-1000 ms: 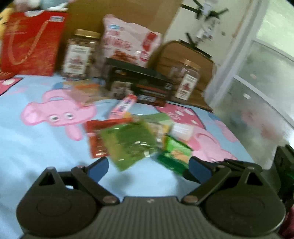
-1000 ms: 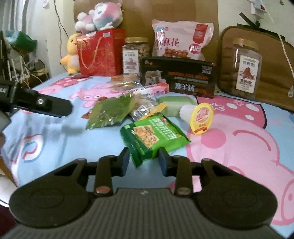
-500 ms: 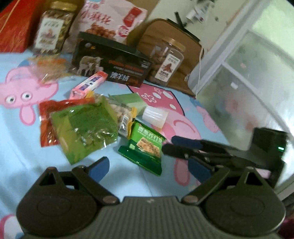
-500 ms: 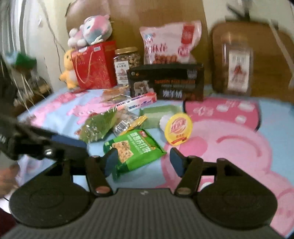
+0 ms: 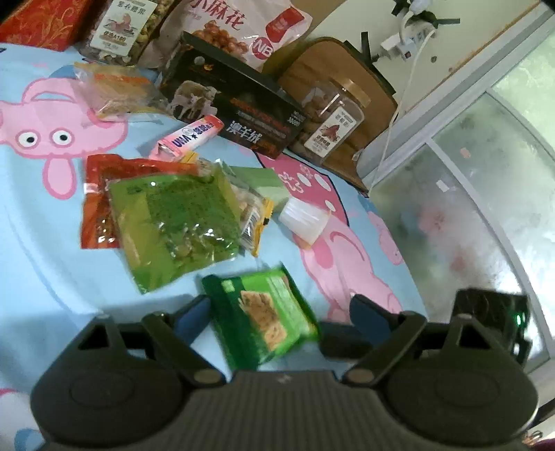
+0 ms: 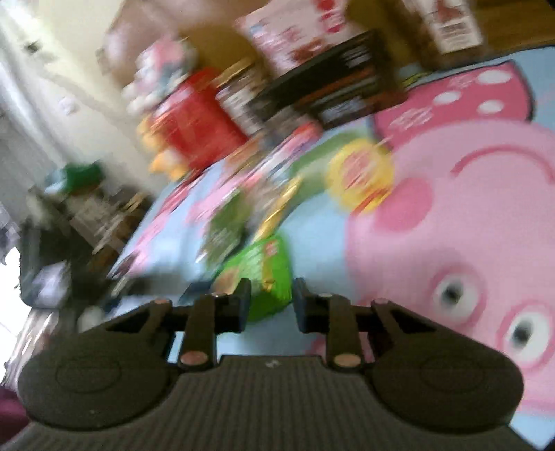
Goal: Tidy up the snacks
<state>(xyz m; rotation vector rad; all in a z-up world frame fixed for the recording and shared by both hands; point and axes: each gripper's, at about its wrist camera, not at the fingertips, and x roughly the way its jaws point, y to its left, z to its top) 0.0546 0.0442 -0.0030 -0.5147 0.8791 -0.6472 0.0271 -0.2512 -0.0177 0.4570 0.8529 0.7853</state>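
Observation:
A green cracker packet [image 5: 262, 315] is lifted off the cloth, tilted, between the wide-open fingers of my left gripper [image 5: 277, 317]. My right gripper [image 5: 341, 334] comes in from the right and pinches the packet's right edge. In the blurred right wrist view my right gripper [image 6: 270, 308] has its jaws narrow around that packet [image 6: 267, 270]. Loose snacks lie beyond: a light green pouch [image 5: 177, 222], a red pouch [image 5: 99, 194], a pink tube [image 5: 189, 137], a white cup [image 5: 303, 222] with yellow lid [image 6: 359, 173].
A black box [image 5: 236, 107], two clear jars [image 5: 333, 118] [image 5: 121, 27], a pink bag [image 5: 242, 24] and a red box [image 5: 41, 20] line the back. The cartoon-pig cloth [image 5: 34, 222] covers the surface. The table edge and a glass door [image 5: 468, 194] are at right.
The right gripper closed in on the green cracker packet, lifted it and tilted sharply. The left gripper moved forward and down over the packet.

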